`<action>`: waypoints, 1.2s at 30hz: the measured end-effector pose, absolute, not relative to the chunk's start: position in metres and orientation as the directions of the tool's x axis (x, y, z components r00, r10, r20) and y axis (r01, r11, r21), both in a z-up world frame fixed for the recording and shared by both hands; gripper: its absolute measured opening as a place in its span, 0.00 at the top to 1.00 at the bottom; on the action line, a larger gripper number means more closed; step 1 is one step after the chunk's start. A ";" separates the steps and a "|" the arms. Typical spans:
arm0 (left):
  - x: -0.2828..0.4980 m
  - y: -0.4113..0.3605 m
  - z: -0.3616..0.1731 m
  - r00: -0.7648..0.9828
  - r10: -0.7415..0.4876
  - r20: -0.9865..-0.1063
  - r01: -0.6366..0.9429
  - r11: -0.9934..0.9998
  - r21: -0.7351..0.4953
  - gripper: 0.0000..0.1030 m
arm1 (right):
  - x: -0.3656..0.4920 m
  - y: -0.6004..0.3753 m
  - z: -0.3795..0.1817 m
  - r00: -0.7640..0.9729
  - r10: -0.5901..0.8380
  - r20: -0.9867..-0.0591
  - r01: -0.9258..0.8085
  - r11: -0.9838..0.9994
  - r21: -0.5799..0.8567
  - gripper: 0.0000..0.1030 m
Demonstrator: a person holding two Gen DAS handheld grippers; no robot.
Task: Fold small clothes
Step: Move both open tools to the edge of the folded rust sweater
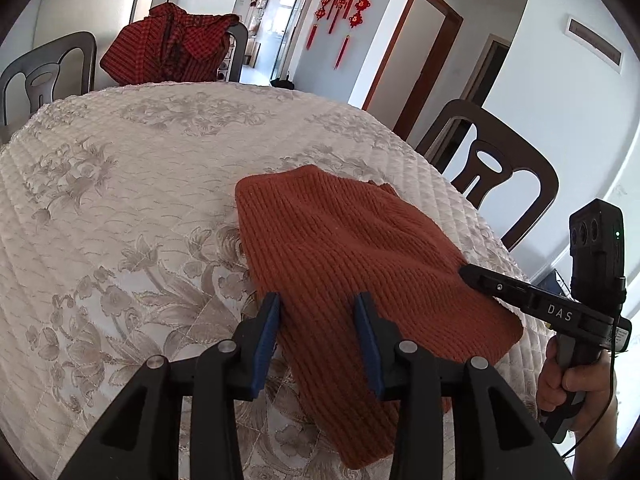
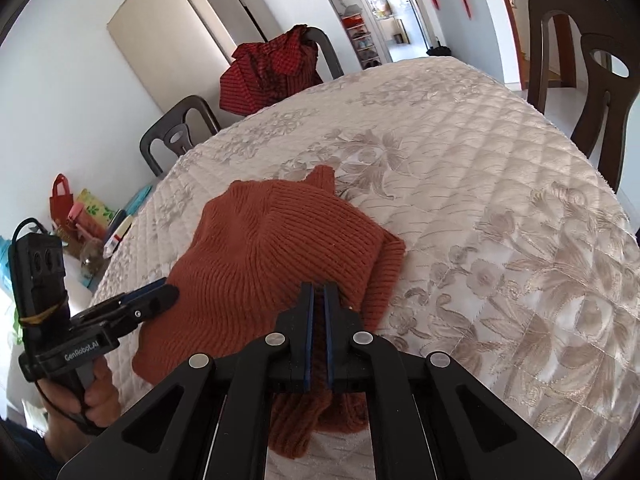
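Left wrist view looks down on a rust-orange ribbed knit sweater (image 1: 340,248) lying partly folded on the near part of the counter (image 1: 120,184), which is covered by a cream quilted cloth with a pale flower pattern. The knit lies in doubled layers, with one end hanging over the counter's near edge. The left claw (image 1: 318,300) has its blue-padded jaws partly open, straddling the near edge of the sweater; whether the pads press the knit cannot be told from this view. The right claw (image 1: 466,272) comes in from the right, its black tip resting on the sweater's right side, held by a hand (image 1: 572,392) at the picture's edge.

In the right wrist view the right claw (image 2: 319,290) is closed tight, with a fold of the sweater (image 2: 272,248) pinched between its blue pads. A small flap of knit sticks up at the far end. The left claw (image 2: 160,296) lies at the sweater's left edge, with a hand (image 2: 88,400) below it.

Beyond the counter, a red checked garment (image 1: 168,48) hangs over a dark chair (image 1: 44,72). Another dark chair (image 1: 496,164) stands at the right, red hanging ornaments (image 1: 348,4) decorate the wall, and bags (image 2: 80,212) sit on the floor.
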State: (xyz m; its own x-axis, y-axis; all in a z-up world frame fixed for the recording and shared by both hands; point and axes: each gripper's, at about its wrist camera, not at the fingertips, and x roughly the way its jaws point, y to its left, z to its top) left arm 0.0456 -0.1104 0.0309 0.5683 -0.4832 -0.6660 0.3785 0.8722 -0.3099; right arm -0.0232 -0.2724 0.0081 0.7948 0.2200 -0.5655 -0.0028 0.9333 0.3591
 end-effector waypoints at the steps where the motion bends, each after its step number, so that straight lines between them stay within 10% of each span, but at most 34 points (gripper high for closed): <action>1: 0.046 -0.110 0.031 0.568 -0.482 -0.667 0.377 0.873 -0.310 0.59 | -0.023 -0.271 0.009 0.795 0.213 -0.567 -0.002 0.937 0.349 0.98; 28: 0.045 -0.081 0.035 0.550 -0.526 -0.648 0.310 0.850 -0.426 0.51 | -0.050 -0.265 0.024 0.812 0.185 -0.553 -0.019 0.956 0.293 0.95; 32: 0.056 -0.071 0.016 0.494 -0.597 -0.632 0.272 0.797 -0.540 0.46 | -0.040 -0.281 0.021 0.823 0.179 -0.539 0.024 0.938 0.347 0.47; 36: 0.062 -0.073 0.009 0.472 -0.630 -0.616 0.265 0.768 -0.583 0.45 | -0.018 -0.305 0.010 0.803 0.225 -0.552 0.060 0.891 0.450 0.45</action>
